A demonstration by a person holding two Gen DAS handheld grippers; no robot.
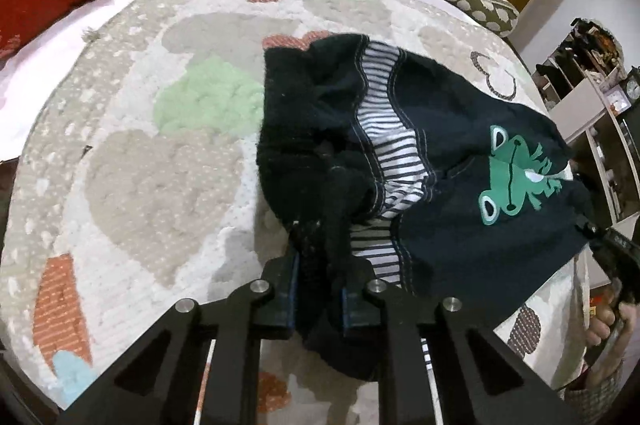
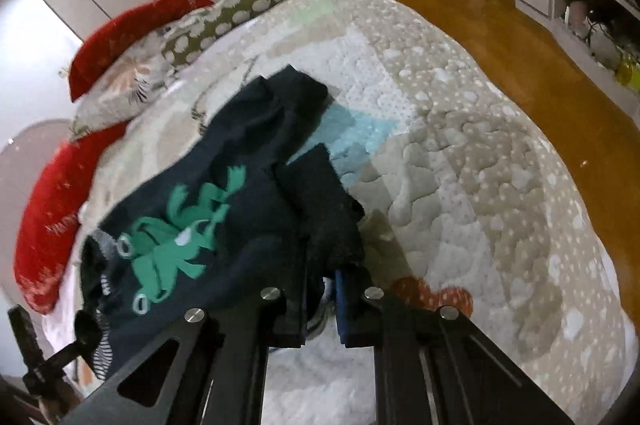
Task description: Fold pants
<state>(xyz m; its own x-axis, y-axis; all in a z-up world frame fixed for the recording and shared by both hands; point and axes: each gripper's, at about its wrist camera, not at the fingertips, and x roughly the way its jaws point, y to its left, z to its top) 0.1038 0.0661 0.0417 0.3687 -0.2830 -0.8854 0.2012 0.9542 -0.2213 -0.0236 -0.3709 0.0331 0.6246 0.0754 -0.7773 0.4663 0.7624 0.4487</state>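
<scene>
Pinching the dark frog-print pants (image 1: 460, 161) at two edges, left gripper (image 1: 316, 289) and right gripper (image 2: 320, 301) both clamped on fabric, garment draped over the patterned quilt (image 1: 160, 153).

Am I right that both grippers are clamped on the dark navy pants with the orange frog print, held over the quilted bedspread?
Nearly: the frog print on the dark navy pants is green, as the left wrist view shows. The left gripper, the right gripper and the quilted bedspread are as you say.
</scene>
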